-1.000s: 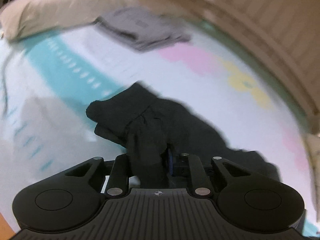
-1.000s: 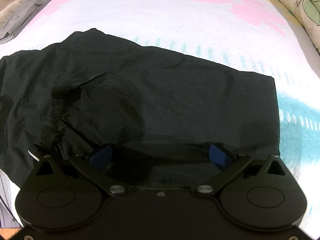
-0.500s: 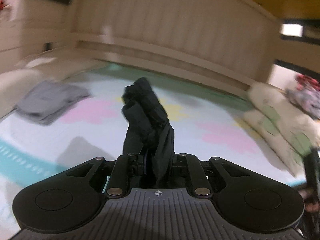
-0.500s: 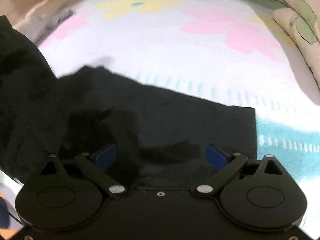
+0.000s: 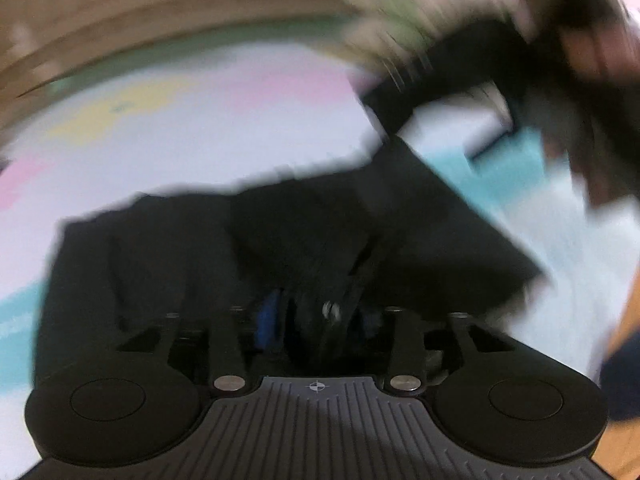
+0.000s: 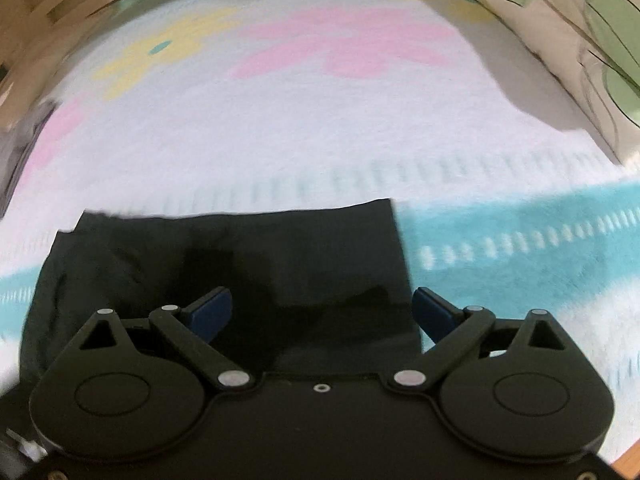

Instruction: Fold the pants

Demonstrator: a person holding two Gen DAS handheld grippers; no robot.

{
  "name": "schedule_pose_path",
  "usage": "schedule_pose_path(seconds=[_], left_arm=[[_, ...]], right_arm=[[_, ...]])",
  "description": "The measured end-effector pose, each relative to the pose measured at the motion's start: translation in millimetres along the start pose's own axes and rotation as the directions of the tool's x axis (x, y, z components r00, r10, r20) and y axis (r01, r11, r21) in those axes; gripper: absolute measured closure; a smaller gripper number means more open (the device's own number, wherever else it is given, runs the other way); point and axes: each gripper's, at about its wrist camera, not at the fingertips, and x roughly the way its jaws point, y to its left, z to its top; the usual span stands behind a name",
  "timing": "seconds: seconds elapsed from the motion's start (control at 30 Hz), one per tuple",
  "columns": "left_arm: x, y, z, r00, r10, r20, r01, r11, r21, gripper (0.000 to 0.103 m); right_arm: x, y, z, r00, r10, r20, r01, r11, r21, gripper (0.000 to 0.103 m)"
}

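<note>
The black pants (image 6: 256, 264) lie folded on a white blanket with pink, yellow and teal patterns (image 6: 280, 120). My right gripper (image 6: 322, 312) is open, its blue pads wide apart just above the near edge of the pants. In the blurred left wrist view, my left gripper (image 5: 316, 316) is shut on a bunch of the black pants (image 5: 280, 240), which spread out below it over the blanket (image 5: 180, 128). The other gripper and the hand holding it (image 5: 560, 60) show blurred at the upper right.
Cream pillows with green leaf print (image 6: 580, 40) lie at the right edge of the blanket. A wooden wall (image 5: 120, 12) curves behind the bed. A dark grey garment (image 6: 12, 152) lies at the far left edge.
My left gripper has swung the held pants up and over to the right, and now lowers them onto the rest of the pants. The right gripper stayed open and drew back to the near edge.
</note>
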Motion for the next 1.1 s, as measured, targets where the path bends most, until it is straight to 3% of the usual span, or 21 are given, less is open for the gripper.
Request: schedule_pose_path(seconds=[0.03,0.13,0.2,0.3,0.4,0.5,0.6,0.67,0.73,0.87,1.1], left_arm=[[4.0,-4.9,-4.4,1.000,-0.013,-0.009,0.014,0.999,0.048,0.042],[-3.5,-11.0,-9.2,1.000,-0.023,0.009,0.022,0.992,0.121,0.042],[-15.9,-0.7,-5.4,0.997,-0.081,0.010,0.080,0.994,0.073,0.042],[-47.0,18.4,1.2,0.983,-0.167,0.081,0.168,0.986,-0.008,0.041],[-78.0,46.1,-0.9,0.969,-0.146,0.199,0.159,0.986,-0.052,0.036],[-87.5,83.3,-4.1,0.968,-0.073,0.239,0.120,0.974,-0.192,0.031],[-75.0,123.3,-14.5,0.988,0.086,0.127,-0.031,0.923,-0.383,0.031],[-61.5,143.5,-24.6,0.994,0.101,0.038,-0.071,0.881,-0.468,0.031],[-49.8,153.8,-32.6,0.998,0.066,-0.020,-0.067,0.856,-0.512,0.031],[-29.1,153.3,-45.5,0.988,0.052,-0.144,-0.117,0.866,-0.486,0.031],[-35.8,162.5,-41.8,0.992,0.035,-0.125,-0.094,0.856,-0.509,0.030]], right_arm=[[-1.3,-2.0,0.9,1.000,0.005,0.003,-0.005,1.000,0.013,0.006],[-3.6,-6.1,9.6,0.999,0.036,0.004,-0.036,0.999,0.027,0.006],[-3.5,-5.8,11.0,0.998,0.055,0.005,-0.056,0.998,0.013,0.006],[-1.4,-0.1,12.1,0.997,0.078,0.009,-0.078,0.997,-0.019,0.006],[1.5,5.1,11.1,0.994,0.108,0.004,-0.108,0.993,-0.038,0.006],[6.1,10.5,8.0,0.992,0.126,-0.017,-0.127,0.991,-0.053,0.006],[16.0,14.1,4.4,0.988,0.145,-0.056,-0.148,0.988,-0.045,0.006],[22.8,15.7,1.9,0.982,0.170,-0.085,-0.173,0.985,-0.024,0.006],[28.9,18.2,-0.8,0.977,0.185,-0.110,-0.187,0.982,-0.010,0.006],[36.9,24.1,-5.6,0.973,0.187,-0.131,-0.192,0.981,-0.023,0.006],[52.7,29.1,-10.6,0.957,0.227,-0.182,-0.231,0.973,-0.001,0.010]])
